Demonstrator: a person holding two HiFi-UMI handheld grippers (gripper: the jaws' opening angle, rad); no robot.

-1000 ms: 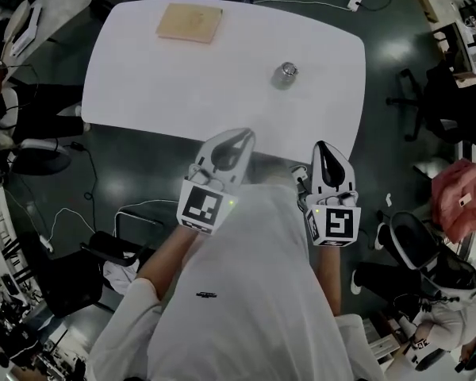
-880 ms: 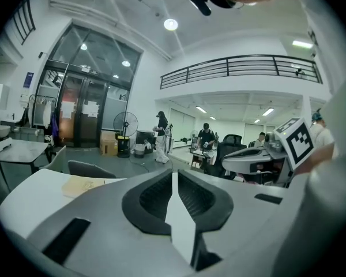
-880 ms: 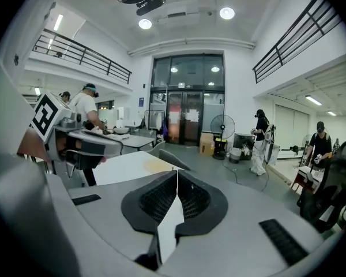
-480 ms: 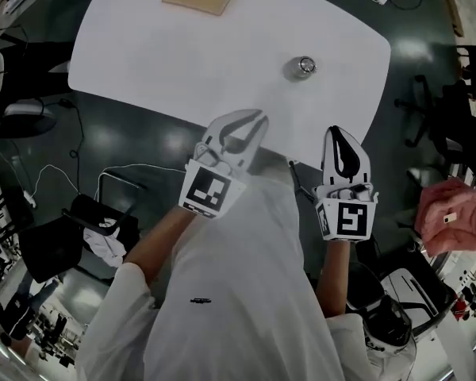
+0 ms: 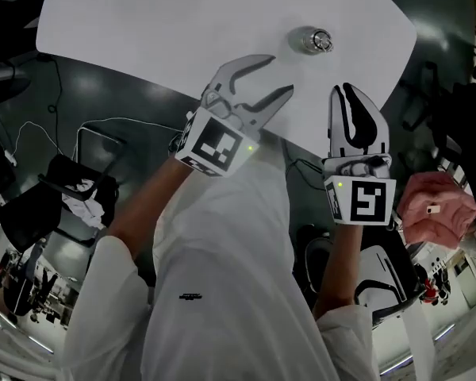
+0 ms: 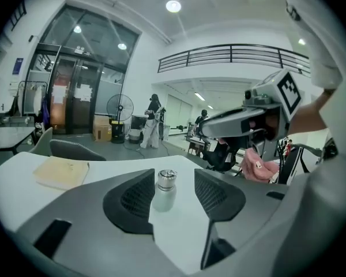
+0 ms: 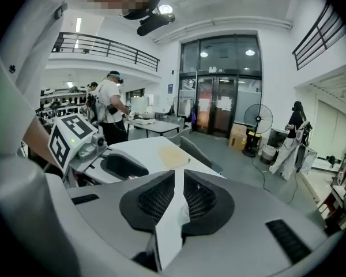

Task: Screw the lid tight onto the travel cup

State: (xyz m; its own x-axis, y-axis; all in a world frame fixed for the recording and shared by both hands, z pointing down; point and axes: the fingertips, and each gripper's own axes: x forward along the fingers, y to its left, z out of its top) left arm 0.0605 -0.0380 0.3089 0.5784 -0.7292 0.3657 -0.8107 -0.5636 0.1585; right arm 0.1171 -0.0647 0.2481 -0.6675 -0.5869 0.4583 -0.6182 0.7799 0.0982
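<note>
A small silver travel cup (image 5: 313,40) stands upright on the white table (image 5: 159,22), its lid (image 5: 322,40) on top. In the left gripper view the cup (image 6: 164,194) shows beyond the gap between the jaws, well ahead and untouched. My left gripper (image 5: 278,75) hovers over the table's near edge, short of the cup; its jaws are opening with nothing between them. To the right, off the table's near edge, my right gripper (image 5: 347,92) is shut and empty. In its own view my right gripper (image 7: 179,196) shows a thin slit between the pads.
A tan board (image 6: 60,172) lies on the table's far left side. A grey chair (image 6: 75,150) stands behind the table. A pink bag (image 5: 433,205) sits to the right, cables and chairs lie on the dark floor, and people stand in the background.
The left jaws have gone from shut to open. Both grippers have moved forward toward the table, and the head view has tipped so the table sits higher in the picture.
</note>
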